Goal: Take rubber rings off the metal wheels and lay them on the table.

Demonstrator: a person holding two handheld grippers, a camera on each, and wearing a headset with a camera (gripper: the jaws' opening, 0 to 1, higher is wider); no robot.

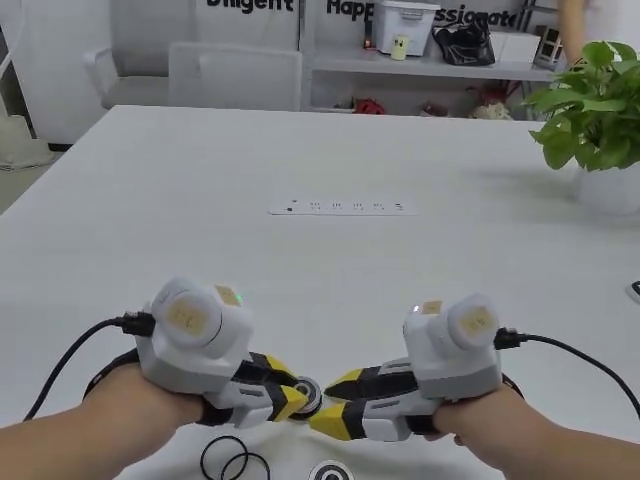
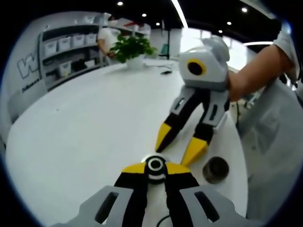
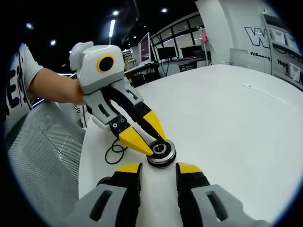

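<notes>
A white table (image 1: pixel 320 260) fills the frame, with a plant (image 1: pixel 590 100) at the upper right. At lower centre, the left gripper (image 1: pixel 293 398) pinches a metal wheel (image 3: pixel 162 152). The right gripper (image 3: pixel 159 169) stands wide open just beside it. Black rubber rings (image 1: pixel 235 462) lie at the bottom edge.

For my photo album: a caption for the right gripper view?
Left gripper clamps a metal wheel; the open right gripper faces it.

Your head view looks forward and down over the table (image 1: pixel 330 160), close above the left gripper (image 1: pixel 297 397) and right gripper (image 1: pixel 328 404) at bottom centre. Your gripper views face each other, low and near, sharing the wheel (image 3: pixel 161 153).
</notes>
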